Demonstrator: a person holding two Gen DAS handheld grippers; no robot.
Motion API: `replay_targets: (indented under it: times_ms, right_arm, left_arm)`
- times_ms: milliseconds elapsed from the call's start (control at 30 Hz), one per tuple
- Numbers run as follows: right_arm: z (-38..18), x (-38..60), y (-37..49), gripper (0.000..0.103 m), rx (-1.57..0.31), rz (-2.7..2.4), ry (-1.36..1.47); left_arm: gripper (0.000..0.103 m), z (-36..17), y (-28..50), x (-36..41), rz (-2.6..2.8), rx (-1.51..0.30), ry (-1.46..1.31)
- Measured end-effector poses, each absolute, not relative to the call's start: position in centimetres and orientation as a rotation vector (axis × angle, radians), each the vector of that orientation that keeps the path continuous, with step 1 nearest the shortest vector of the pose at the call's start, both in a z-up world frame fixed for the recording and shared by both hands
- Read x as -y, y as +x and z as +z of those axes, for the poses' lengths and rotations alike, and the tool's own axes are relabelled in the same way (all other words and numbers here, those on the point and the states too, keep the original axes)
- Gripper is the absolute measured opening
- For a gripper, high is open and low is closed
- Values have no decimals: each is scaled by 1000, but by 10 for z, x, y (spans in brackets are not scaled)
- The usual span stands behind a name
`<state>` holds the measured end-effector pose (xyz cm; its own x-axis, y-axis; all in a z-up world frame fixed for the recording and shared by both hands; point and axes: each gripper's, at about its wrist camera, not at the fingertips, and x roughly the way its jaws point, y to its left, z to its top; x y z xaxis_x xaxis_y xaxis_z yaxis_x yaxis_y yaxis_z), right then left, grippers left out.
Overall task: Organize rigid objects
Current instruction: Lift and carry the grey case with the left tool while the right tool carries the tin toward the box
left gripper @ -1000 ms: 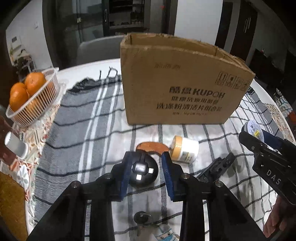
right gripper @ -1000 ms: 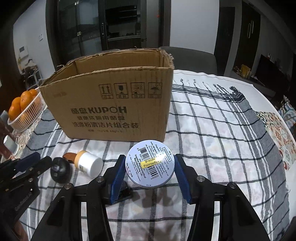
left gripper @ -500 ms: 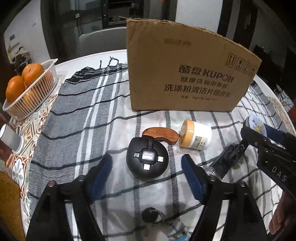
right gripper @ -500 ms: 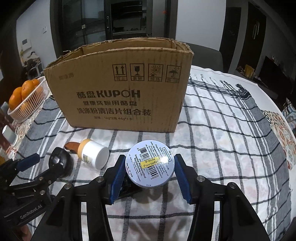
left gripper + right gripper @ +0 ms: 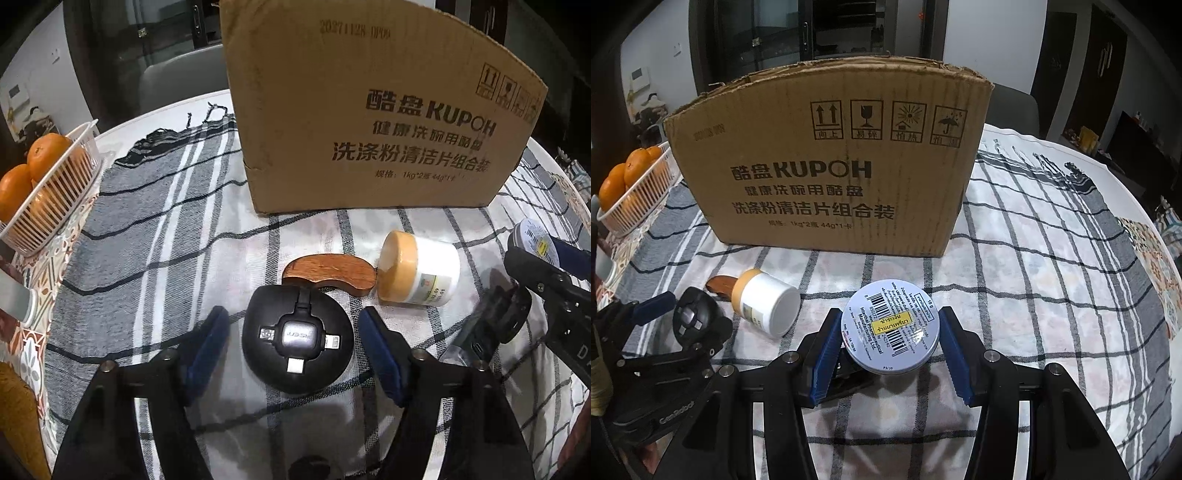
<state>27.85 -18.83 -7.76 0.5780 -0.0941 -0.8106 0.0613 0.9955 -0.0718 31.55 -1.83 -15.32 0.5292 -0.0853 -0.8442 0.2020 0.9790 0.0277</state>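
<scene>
Black hub (image 5: 297, 339): lying on the bench between my left tool (image 5: 293, 341), pads closing in, not touching
Right tool (image 5: 890, 341): I am clamping the tin (image 5: 890, 326)
Carton (image 5: 369, 110): standing beyond

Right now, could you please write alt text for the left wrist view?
The left gripper straddles a round black cable adapter on a checked tablecloth, pads clear of it after closing inward. Behind lie a wooden piece, a toppled white jar and a cardboard box.
</scene>
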Motion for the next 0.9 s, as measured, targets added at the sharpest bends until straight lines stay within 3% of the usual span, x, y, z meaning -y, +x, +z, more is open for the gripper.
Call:
replay_targets:
  times_ms: [100, 900]
  right_arm:
    - [-79, 187, 279, 53, -952, -93, -44]
    - [-33, 190, 258, 53, -864, -46, 11]
  left_arm:
    - [55, -154, 315, 17, -175, -992, 115]
    - [55, -74, 283, 13, -175, -873, 31]
